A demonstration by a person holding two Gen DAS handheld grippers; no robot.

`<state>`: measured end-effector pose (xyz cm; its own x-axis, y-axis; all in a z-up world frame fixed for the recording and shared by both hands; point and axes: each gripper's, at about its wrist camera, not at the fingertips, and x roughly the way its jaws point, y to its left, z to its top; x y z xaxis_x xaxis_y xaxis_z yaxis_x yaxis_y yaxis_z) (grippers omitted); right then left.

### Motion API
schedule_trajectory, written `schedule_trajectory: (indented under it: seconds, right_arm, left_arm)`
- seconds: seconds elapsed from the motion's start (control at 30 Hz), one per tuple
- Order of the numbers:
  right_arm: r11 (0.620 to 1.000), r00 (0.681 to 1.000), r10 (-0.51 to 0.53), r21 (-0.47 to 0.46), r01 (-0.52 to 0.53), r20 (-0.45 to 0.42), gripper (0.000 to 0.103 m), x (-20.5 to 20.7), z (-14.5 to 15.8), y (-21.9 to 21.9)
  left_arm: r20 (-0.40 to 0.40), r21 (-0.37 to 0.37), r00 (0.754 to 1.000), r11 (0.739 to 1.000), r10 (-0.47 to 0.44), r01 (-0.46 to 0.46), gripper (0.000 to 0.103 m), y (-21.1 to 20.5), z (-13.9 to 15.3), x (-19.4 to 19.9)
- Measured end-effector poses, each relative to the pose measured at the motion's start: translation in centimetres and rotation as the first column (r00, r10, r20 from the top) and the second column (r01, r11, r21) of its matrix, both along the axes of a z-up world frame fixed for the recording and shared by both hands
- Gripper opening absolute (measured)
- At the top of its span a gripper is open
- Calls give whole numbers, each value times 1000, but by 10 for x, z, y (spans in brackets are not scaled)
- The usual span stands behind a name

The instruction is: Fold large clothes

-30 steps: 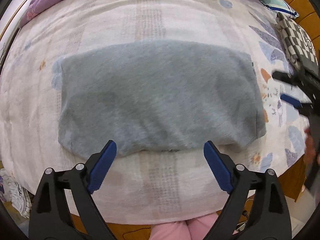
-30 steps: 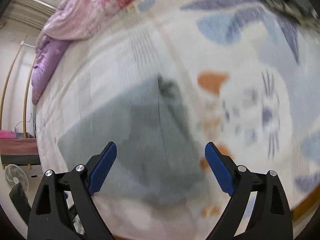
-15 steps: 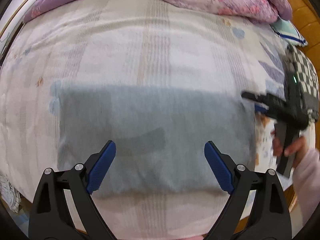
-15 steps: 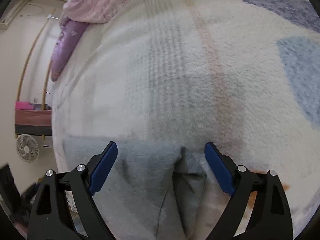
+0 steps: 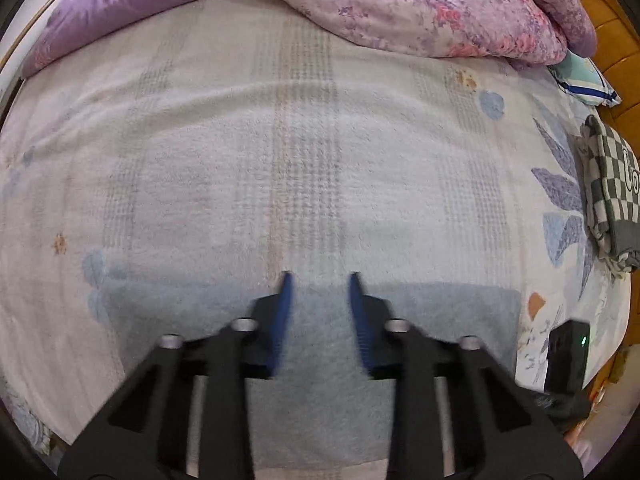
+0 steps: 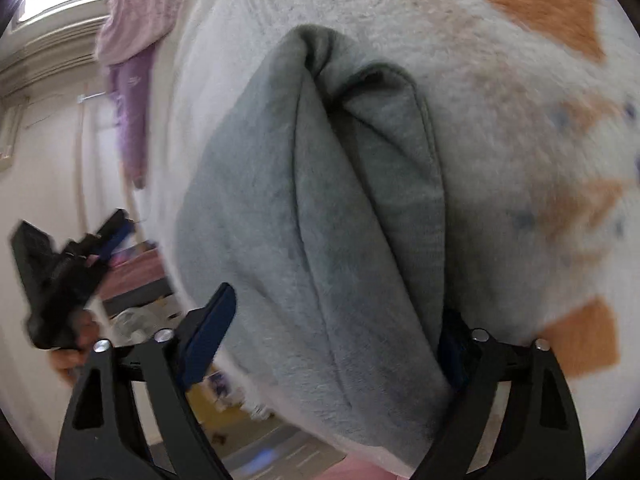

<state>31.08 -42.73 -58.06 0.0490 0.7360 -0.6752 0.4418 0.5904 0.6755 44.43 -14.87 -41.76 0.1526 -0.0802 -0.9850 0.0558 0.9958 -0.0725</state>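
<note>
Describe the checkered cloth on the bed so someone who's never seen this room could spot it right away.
Start from the bed's pale fleece blanket with the pink floral quilt heaped at its far end. Follow the blanket's right edge to the folded checkered cloth beside the blue leaf print. It is the only black-and-white checkered piece; the garment being folded is plain grey.

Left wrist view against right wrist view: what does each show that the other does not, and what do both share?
Only the left wrist view shows the checkered garment at the bed's right side and the pink floral quilt laid out across the far end.

Only the right wrist view shows the grey garment's bunched end folds, with the right gripper closing around them, and a hand holding the left gripper.

Both show the grey garment on the pale patterned blanket; the left gripper's jaws are closing over its far edge.
</note>
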Motion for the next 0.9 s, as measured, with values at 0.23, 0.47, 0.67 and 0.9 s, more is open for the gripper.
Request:
schedule_trajectory:
  seconds: [0.23,0.47,0.67,0.9]
  right_arm:
    - [977,994,-20,-215,-3,-104,35,4,19,22]
    - [936,985,-2,-348,-58,-170,33,21,28,44]
    - [940,979,-20,-336,-51,-205,33,27,33,41]
    - [930,973,9,-356,-93,-230,38,33,28,38]
  left_arm:
    - [-163,-47,985,998,-52,45,0,-4,-3,16]
    - [-430,13,902,999,-41,51,0,-10,-113,13]
    - [-484,71,872,989,-76,126,0,-25,-99,9]
    - [-510,94,860,994,-7,64,0,-25,-103,-6]
